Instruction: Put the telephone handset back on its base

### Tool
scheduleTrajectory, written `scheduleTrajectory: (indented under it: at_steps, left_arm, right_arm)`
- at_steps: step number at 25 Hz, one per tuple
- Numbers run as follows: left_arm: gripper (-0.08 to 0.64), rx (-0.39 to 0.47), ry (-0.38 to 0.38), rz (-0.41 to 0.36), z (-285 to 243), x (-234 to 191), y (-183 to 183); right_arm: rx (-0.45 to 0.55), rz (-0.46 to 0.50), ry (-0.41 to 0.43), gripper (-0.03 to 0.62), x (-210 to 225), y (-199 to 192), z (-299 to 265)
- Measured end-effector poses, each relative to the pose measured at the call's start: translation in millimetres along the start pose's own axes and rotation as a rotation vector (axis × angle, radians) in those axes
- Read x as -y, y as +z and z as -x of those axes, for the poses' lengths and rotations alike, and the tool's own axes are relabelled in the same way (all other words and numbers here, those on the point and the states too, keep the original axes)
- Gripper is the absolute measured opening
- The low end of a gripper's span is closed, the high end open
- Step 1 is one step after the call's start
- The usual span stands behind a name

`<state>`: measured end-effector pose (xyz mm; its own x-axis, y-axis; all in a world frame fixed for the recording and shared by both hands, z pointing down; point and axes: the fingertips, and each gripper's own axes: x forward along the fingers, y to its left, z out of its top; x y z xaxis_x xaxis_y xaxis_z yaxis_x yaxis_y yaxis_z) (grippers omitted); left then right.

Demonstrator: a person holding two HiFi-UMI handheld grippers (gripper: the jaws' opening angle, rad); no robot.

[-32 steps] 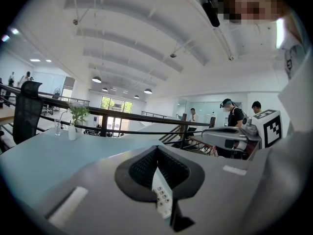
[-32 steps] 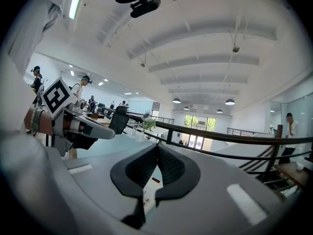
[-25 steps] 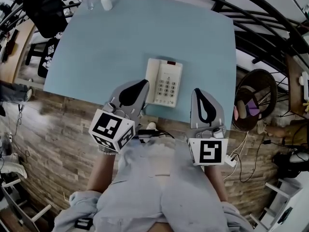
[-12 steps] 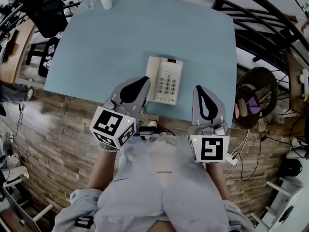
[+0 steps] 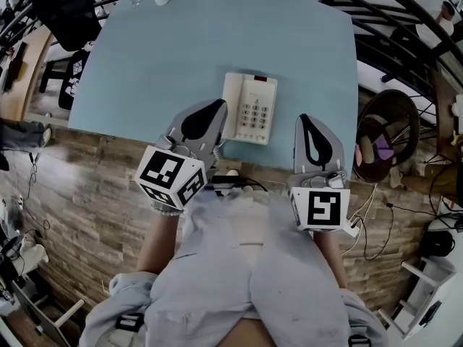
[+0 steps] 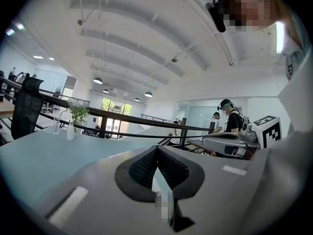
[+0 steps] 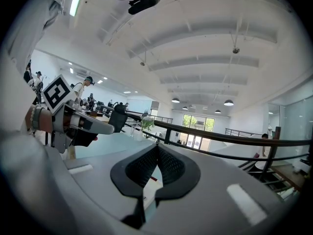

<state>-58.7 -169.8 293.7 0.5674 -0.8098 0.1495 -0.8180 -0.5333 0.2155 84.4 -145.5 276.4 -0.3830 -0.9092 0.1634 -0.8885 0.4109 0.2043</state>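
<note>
So the telephone (image 5: 255, 110) sits at the table's (image 5: 181, 49) near edge, its handset (image 5: 231, 107) lying lengthwise down the left side, just beside the clenched, empty left gripper (image 5: 214, 112); the right gripper (image 5: 305, 121), also clenched and empty, is farther off

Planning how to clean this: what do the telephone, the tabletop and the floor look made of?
Telephone: likely cream moulded plastic, smooth casing with keypad. Tabletop: pale blue, matte, probably laminate. Floor: wood-look planks; real or printed, unclear.

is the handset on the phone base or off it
On it: the cream handset lies flat along the left side of the cream keypad telephone base, on the light blue table.
</note>
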Motion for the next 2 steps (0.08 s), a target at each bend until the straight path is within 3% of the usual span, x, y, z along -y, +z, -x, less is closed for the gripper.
scheduleTrajectory:
  at_steps: [2]
  left_arm:
    - [0.003, 0.005, 0.000, 0.003, -0.6, -1.4, 1.8]
  right_arm:
    - [0.003, 0.002, -0.002, 0.007, 0.7, 0.6, -2.1]
